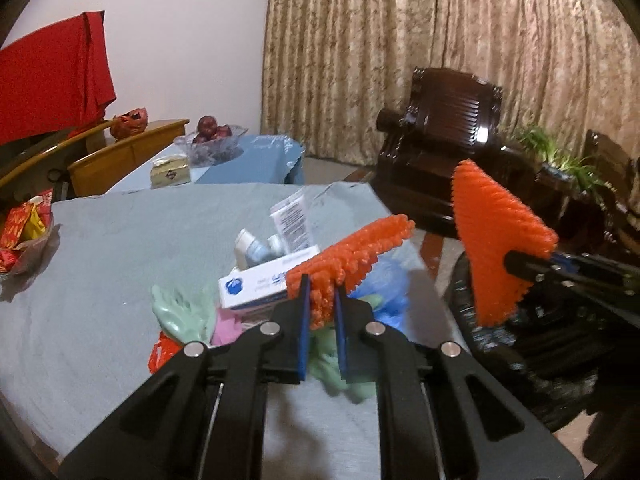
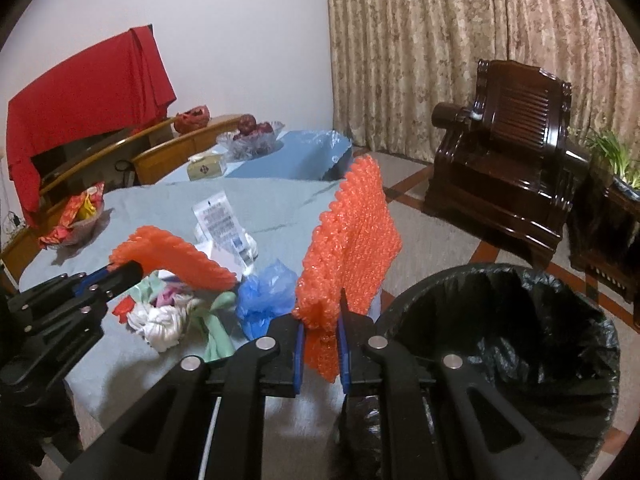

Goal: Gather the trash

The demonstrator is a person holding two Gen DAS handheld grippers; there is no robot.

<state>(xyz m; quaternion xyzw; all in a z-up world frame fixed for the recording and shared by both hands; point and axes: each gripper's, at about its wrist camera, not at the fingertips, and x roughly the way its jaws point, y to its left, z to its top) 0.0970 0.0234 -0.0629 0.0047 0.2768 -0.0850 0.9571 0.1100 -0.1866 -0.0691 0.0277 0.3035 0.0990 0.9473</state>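
Trash [image 2: 192, 312] lies piled on the table [image 1: 100, 248]; the white box [image 1: 256, 284] bears blurred, unreadable blue print. Left gripper [image 1: 322, 308] and right gripper [image 2: 320, 320] each pinch orange foam netting.

Two orange foam nets [image 2: 352, 240] have a knobbly mesh texture. The counter [image 1: 120, 248] wears a pale grey-blue cloth. The bin liner [image 2: 520, 320] is glossy black, the curtain [image 1: 440, 60] mottled beige-gold, the draped cloth [image 2: 88, 80] plain red, a crumpled bag [image 2: 266, 292] blue.
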